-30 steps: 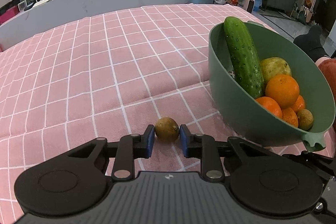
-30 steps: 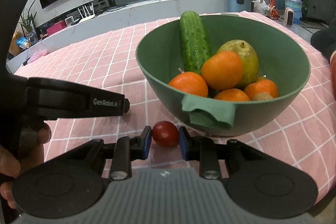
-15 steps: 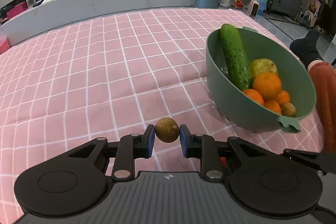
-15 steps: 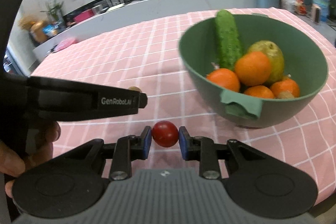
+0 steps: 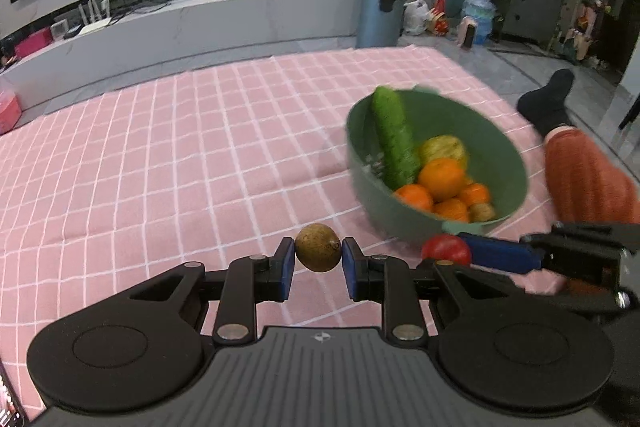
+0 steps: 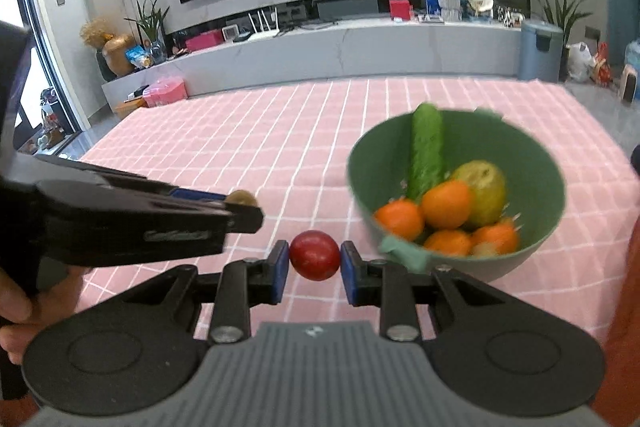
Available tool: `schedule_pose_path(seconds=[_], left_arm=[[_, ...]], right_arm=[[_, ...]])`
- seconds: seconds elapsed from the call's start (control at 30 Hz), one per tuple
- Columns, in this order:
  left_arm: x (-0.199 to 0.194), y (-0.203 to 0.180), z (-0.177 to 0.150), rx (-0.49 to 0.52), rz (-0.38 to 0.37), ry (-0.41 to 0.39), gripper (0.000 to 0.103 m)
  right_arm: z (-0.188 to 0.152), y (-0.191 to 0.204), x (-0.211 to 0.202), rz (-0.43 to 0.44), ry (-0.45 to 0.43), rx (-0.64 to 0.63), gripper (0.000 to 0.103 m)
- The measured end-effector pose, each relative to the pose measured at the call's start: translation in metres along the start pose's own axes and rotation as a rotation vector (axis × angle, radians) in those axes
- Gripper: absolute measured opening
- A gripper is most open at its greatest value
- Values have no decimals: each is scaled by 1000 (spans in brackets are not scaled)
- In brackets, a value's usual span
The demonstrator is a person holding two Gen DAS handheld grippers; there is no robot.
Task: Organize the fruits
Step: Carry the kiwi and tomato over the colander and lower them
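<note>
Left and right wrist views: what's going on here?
A person is sorting fruit with two handheld grippers. The left gripper is shut on a small brown fruit; the right gripper is shut on a small red fruit. Both are held clear of the pink checked tablecloth, short of the green bowl, which already holds a cucumber, oranges and a pear.

Left tool and right tool clamped, side by side
</note>
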State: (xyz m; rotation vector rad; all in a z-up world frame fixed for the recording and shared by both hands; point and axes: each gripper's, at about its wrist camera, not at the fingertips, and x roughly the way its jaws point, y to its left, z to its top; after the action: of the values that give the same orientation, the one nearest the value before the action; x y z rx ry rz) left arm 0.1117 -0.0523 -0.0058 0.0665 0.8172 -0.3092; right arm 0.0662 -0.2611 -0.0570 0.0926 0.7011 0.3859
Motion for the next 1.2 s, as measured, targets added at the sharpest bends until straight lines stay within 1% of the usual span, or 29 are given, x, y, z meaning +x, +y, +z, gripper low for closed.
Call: schedule_pose_path(seconds=[0.1,0.2,0.3,0.4,0.47,0.57,0.7,0.83,0.93,1.07,1.13,1.2], left_arm=[[-2,-7,8,5,-51,-17,28],[2,-16,17,27,-76,-30,28],[11,-27,28,58,-98,-35,28],[27,-34,38,63,-133,-12,28],[42,-38,45,86,-125,13,28],[62,-46,56,149,-109,50,28],[84,-63,66,268,-86,102,28],[105,-69,72,377,-37,154,28],[118,-73,72,433,-35,192,28],[132,-80,71,513,-40,239,28],[141,-82,72,548,-31,276,28],[146,-81,74,564,-38,311,28]], right_arm=[[5,-15,-12,6,-5,-16,24],[12,-33,-20,7,-3,-41,24],[15,-51,-23,-31,7,-81,24],[20,-67,-23,-64,21,-92,24],[23,-78,-20,-77,30,-93,24],[30,-89,-15,-82,29,-98,24],[35,-99,-5,-63,29,-101,24],[41,-102,10,-62,33,-114,24],[41,-108,18,-80,28,-106,24],[41,-119,24,-88,18,-51,24],[39,-123,25,-88,16,-33,24],[37,-124,25,-90,17,-27,24]])
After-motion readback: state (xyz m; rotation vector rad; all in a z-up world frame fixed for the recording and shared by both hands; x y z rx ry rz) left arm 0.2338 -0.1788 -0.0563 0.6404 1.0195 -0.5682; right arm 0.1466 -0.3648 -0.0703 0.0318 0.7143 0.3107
